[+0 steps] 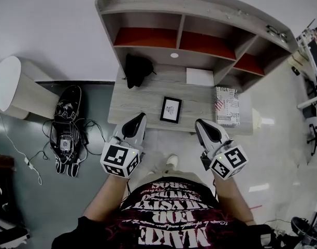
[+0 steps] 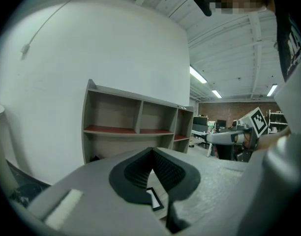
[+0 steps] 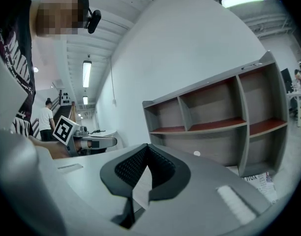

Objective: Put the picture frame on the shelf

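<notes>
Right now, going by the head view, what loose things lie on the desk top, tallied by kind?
picture frame: 1
black bag: 1
white sheet: 1
printed box: 1
Total: 4

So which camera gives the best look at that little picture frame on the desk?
The head view: the whole picture frame lies flat on the desk, seen from above. The left gripper view catches only a corner of the frame low down; the right gripper view shows none of it clearly.
</notes>
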{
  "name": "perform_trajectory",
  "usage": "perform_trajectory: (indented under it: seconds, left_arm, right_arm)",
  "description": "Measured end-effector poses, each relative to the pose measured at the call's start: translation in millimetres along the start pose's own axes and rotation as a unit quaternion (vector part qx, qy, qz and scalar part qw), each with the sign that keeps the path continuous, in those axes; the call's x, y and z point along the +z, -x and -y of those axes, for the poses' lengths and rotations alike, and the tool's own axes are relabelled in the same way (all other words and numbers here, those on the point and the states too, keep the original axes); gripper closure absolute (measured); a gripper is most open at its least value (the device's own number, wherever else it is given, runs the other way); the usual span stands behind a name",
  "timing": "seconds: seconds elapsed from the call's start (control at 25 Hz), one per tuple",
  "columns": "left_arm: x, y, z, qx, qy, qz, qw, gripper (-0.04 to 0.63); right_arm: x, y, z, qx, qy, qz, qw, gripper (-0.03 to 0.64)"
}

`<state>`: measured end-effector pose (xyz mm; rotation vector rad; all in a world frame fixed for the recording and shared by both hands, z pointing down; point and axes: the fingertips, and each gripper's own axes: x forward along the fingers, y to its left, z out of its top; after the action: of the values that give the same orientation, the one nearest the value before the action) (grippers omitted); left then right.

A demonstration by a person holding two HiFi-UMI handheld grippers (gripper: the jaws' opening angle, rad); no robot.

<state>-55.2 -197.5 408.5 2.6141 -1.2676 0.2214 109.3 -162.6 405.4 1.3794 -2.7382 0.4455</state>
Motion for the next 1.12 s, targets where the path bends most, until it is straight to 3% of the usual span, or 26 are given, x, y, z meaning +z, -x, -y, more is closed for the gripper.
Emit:
perform_trajectory:
  seconds: [0.4, 0.64, 1.12]
  left_arm:
    - [22.8, -41.8, 12.2, 0.03, -0.005, 0.009, 0.9995, 0.594]
    - [15.1, -55.5, 16.4, 0.043, 0.003, -0.003, 0.9991, 0.595]
    - [-45.1, -69.1, -11.8, 0.057, 0.037, -0.064, 0.9956, 0.594]
  right_arm:
    - [21.6, -2.6, 55.0, 0.028, 0.001, 0.01, 1.0, 0.589]
    - [24.9, 6.0, 84.5, 0.024, -0.005, 0.013, 1.0, 0.589]
    - [-34.9, 3.1, 136.2, -0.016, -0.037, -0.04, 0.998, 0.589]
